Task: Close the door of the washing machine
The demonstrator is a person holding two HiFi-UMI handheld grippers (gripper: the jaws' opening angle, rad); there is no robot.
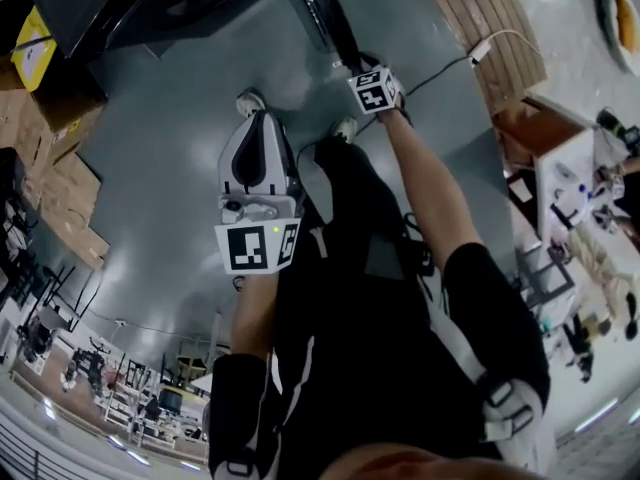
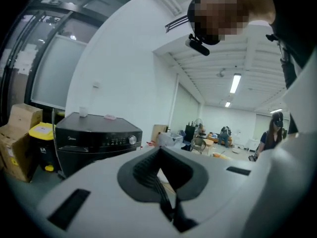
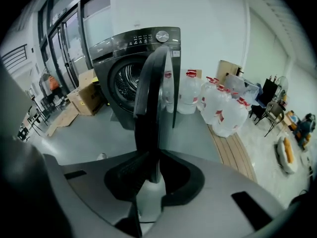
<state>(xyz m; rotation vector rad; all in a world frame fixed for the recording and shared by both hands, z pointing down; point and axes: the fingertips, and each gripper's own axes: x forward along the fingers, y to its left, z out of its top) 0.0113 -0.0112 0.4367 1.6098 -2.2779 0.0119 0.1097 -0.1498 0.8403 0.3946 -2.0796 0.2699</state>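
**Left gripper** (image 2: 159, 155): jaws were together on nothing. It was held roughly level and aimed past the washer (image 2: 94, 138) into the room. It was judged idle and kept out of the door's swing.

**Boxes** (image 3: 86, 100): these stood left of the washer, whose drum (image 3: 126, 81) lay open.

**Door** (image 3: 152, 83): it stood swung wide out from the washer front, seen edge-on.

**Right gripper** (image 3: 148, 155): jaws were clamped on the door's near rim, tilted down over it. Pinching the edge farthest from the washer was judged to give the longest lever for swinging the door shut.

**Jugs** (image 3: 218, 108): these stood on the floor right of the door, outside its likely path to the drum.

The task was judged barely begun, with the door far from latched.
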